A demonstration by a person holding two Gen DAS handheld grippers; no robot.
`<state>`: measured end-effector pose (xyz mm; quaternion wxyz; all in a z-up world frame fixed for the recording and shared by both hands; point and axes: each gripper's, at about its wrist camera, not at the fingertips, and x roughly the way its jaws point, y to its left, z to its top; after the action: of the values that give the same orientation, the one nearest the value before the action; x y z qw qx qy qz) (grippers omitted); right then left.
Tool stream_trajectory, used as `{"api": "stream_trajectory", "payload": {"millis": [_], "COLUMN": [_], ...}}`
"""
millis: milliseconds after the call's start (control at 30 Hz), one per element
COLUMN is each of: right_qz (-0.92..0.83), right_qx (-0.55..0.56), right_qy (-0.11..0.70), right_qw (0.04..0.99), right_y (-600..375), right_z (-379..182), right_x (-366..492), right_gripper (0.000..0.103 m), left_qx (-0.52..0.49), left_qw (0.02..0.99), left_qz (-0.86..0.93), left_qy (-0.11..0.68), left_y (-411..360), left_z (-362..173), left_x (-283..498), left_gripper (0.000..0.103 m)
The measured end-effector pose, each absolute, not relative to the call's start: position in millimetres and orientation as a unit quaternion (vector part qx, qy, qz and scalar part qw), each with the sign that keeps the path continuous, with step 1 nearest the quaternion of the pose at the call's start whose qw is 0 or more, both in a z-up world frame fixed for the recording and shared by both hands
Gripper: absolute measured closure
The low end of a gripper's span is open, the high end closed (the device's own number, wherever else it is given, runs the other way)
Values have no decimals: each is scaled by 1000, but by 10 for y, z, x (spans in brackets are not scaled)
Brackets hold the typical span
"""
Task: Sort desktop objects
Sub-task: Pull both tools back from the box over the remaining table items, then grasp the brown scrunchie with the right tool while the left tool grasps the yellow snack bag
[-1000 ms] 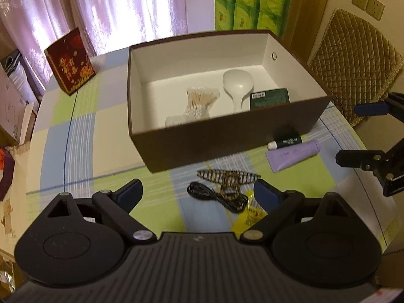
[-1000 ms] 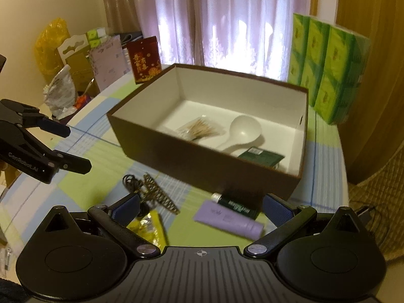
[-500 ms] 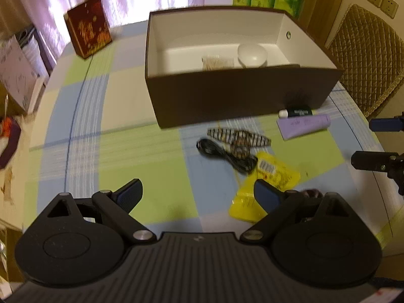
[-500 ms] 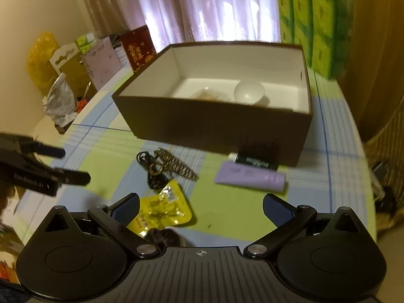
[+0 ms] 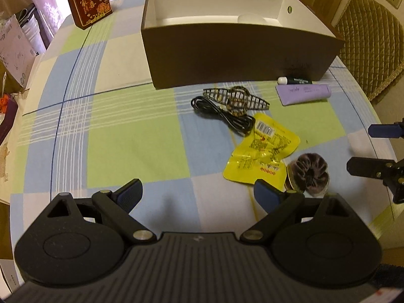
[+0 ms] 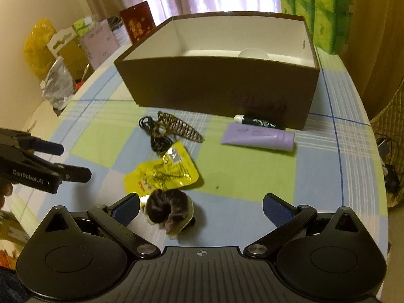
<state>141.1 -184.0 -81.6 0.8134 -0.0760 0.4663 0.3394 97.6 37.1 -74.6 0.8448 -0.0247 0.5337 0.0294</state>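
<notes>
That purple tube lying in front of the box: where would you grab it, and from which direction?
Probably across the middle of the purple tube, coming straight down from above. It lies flat on the tablecloth, its long sides are free, and its body looks narrow enough for the open right gripper. The lip balm lies close behind, so keep the far finger tight to the tube.

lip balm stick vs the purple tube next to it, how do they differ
The lip balm stick is dark green with a white cap; the purple tube is pale lilac all over. The stick is thinner and shorter; the tube is wider and flattened at one end. The stick lies right against the brown box; the tube lies on its near side. Both lie flat, roughly parallel, on the checked tablecloth.
</notes>
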Motion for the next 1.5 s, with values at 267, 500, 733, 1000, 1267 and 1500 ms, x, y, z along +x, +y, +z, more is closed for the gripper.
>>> {"api": "stream_trajectory", "payload": {"millis": [267, 500, 733, 1000, 1267, 1500], "right_qz": [350, 359, 369, 387, 412, 413], "right_qx": [-111, -131, -160, -178, -199, -194], "right_qy": [465, 467, 459, 450, 436, 458], "right_qw": [806, 798, 792, 785, 775, 763], "right_y": [-1778, -1713, -1609, -1507, -1336, -1335], "right_z": [-919, -1008, -1124, -1218, -1316, -1417], "right_x": [1302, 1253, 1199, 1199, 1197, 1255], "right_gripper": [2, 2, 2, 2, 24, 72], "left_qx": [-26, -30, -34, -39, -40, -40], "left_qw": [842, 838, 832, 825, 824, 824], "left_qz": [28, 31, 37, 39, 37, 33], "left_qy": [537, 545, 553, 562, 563, 565], "left_y": [327, 328, 358, 388, 403, 398], "left_z": [-771, -803, -858, -953, -971, -1002], "left_x": [947, 938, 942, 969, 1008, 1048], "left_gripper": [10, 10, 10, 10, 10, 10]}}
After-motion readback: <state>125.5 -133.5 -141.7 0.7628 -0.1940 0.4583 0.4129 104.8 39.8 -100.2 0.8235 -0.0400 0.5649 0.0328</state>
